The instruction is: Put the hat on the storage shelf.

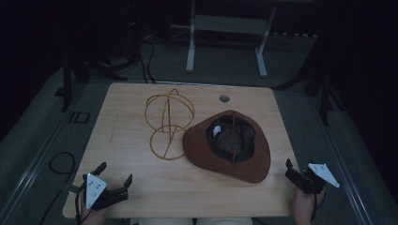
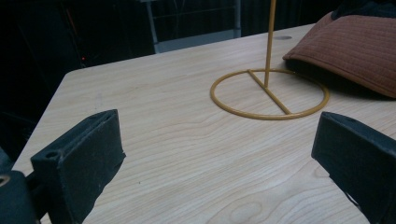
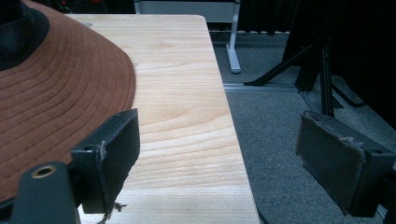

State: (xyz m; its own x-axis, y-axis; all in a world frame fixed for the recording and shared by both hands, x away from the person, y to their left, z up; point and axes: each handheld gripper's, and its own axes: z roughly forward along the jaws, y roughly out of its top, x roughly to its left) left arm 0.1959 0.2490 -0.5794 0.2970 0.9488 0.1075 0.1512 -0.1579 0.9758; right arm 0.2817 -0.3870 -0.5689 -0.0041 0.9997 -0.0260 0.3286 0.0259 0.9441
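**Hat upturned beside wire stand, both grippers idle at near edge**

A rust-brown stitched fabric hat with a wide brim (image 1: 228, 149) lay crown-down on the pale wooden table (image 1: 131, 140), right of centre. Its hollow faced up. Inside: dark lining, a small pale tag near the rim, and a thin brown strap crossing the opening. Nothing else could be made out in it.

Just left of the hat stood a yellow wire hat stand (image 1: 167, 123), a ring base on the table, an upright rod, and a cage of crossed hoops on top. The hat's brim reached the edge of the ring base; contact could not be confirmed. In the left gripper view the ring and rod (image 2: 269, 93) sat ahead, the brim (image 2: 348, 51) to the right.

The left gripper (image 1: 114, 176) sat over the near left corner of the table, jaws spread wide, holding nothing, well apart from the stand. The right gripper (image 1: 296, 168) was at the near right edge, jaws also wide apart and empty. In the right gripper view its one jaw was over the table beside the brim (image 3: 60, 107), the other out over grey carpet floor (image 3: 280, 121).

A small round grommet (image 1: 224, 98) was set in the table's far side.
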